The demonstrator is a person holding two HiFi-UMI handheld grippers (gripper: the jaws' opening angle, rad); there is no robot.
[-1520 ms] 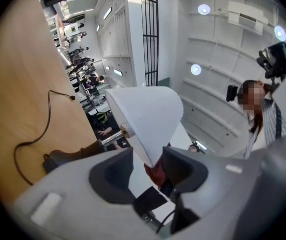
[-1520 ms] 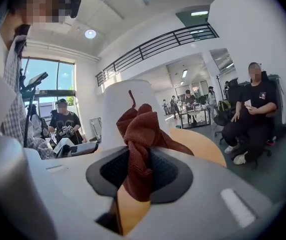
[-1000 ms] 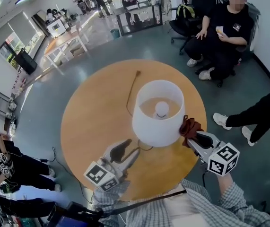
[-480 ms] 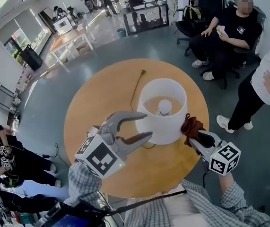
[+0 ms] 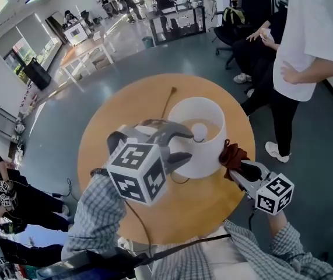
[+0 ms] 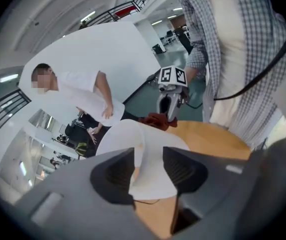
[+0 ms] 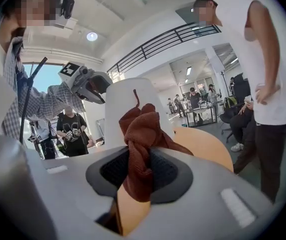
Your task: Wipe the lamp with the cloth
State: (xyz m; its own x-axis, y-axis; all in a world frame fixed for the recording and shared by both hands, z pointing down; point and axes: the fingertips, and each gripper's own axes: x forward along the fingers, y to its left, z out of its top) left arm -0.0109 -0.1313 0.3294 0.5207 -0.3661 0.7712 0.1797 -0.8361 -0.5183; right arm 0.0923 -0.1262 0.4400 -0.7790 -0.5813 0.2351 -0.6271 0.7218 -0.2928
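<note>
**A:** Two grippers and one lamp: where does it all sit?

**B:** On the round wooden table [image 5: 116, 121], the biggest thing here. The white lamp [image 5: 208, 159] stands upright near its middle, a little toward the right gripper's side. Its cord [image 5: 165, 104] trails off across the far part of the top.

**A:** And the left gripper [image 5: 185, 146]?

**B:** It reaches steeply down over the near-left rim of the shade [image 6: 158, 136]. Its jaws have just been closing a little, and the shade's wall stands between them, one jaw inside and one outside, it seems. I see no pad pressing yet, so I call it released, straddling the rim. My guess is it's there to steady the light shade against the wiping.

**A:** The right gripper [image 5: 240, 167]?

**B:** Clenched on the reddish-brown cloth [image 5: 234, 155]. The cloth bunches out ahead of the jaws and meets the shade's right outer wall, as far as the head view tells. Held so, the soft wad leads and the hard jaws stand clear.

**A:** Smallest thing?

**B:** The bulb [image 5: 199, 132], seen down through the open top.
</note>
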